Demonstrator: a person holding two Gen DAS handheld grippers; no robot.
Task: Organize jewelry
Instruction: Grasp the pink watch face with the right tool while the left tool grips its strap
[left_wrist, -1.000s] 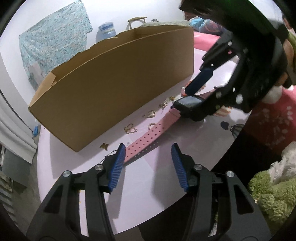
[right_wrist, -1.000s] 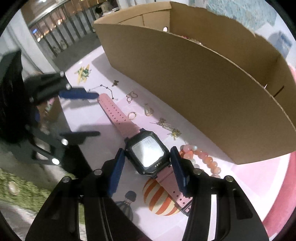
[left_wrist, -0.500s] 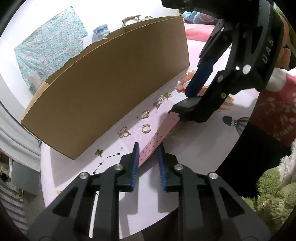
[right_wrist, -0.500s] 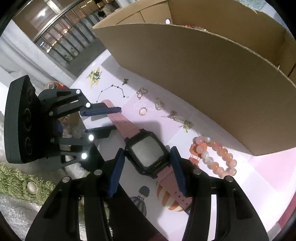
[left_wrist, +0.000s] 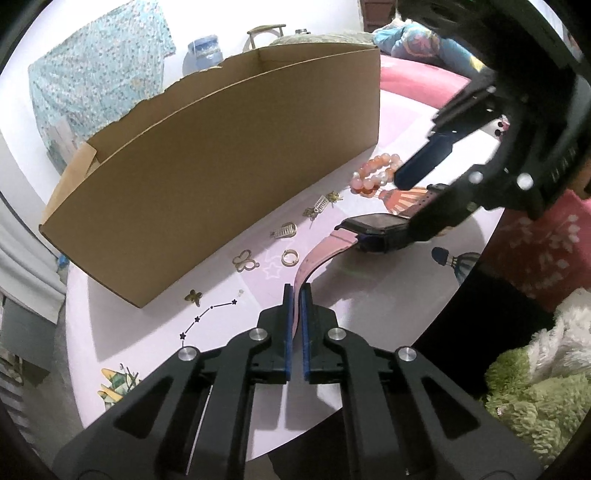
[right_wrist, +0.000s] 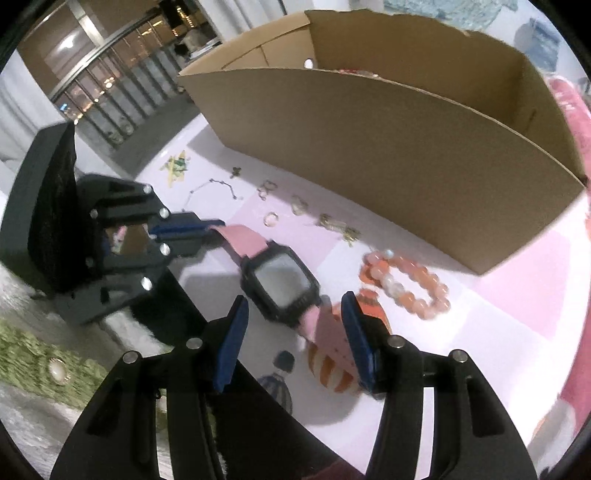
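Observation:
A pink watch (left_wrist: 373, 221) with a black square face lies on the pale pink table (left_wrist: 369, 295) in front of a long cardboard box (left_wrist: 221, 166). My left gripper (left_wrist: 296, 295) is shut on the end of its strap (left_wrist: 317, 254), which curves up off the table. In the right wrist view the watch (right_wrist: 280, 284) sits just ahead of my right gripper (right_wrist: 294, 310). That gripper is open, with only the other strap half lying between its blue pads. The left gripper (right_wrist: 208, 234) shows there clamped on the far strap end.
An orange bead bracelet (left_wrist: 373, 177) lies right of the watch. A gold ring (left_wrist: 289, 256), a butterfly charm (left_wrist: 245, 260), several small gold pieces and a thin chain (left_wrist: 207, 314) lie along the box's front wall. Green plush (left_wrist: 535, 406) lies past the table edge.
The left jaws went from wide apart to shut on the strap end. The watch face, earlier between the right pads, now sits ahead of them, and the right gripper has shifted sideways a little.

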